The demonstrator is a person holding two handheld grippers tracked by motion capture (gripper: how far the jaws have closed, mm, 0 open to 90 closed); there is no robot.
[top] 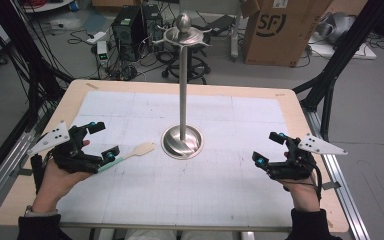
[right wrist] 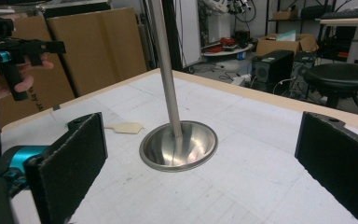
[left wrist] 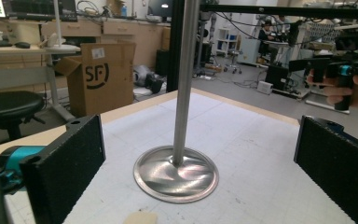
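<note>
We see the bench (top: 290,107) carrying a tall metal stand (top: 182,85) at its middle. Our left gripper (top: 101,140) and right gripper (top: 269,148) both gape empty. The spatula (top: 132,153) lies just beside the left gripper, not yet picked up.

A cream spatula (top: 141,149) with a teal handle lies beside the silver stand (top: 182,141) on a white gridded mat (top: 220,185).

High view: from above the near edge, looking forward and down at the metal stand (top: 182,141) at table centre. Left gripper view: low and near, facing the stand (left wrist: 176,173) from its left. Right gripper view: low, facing it (right wrist: 178,144) from the right. Shared by all: stand base.
</note>
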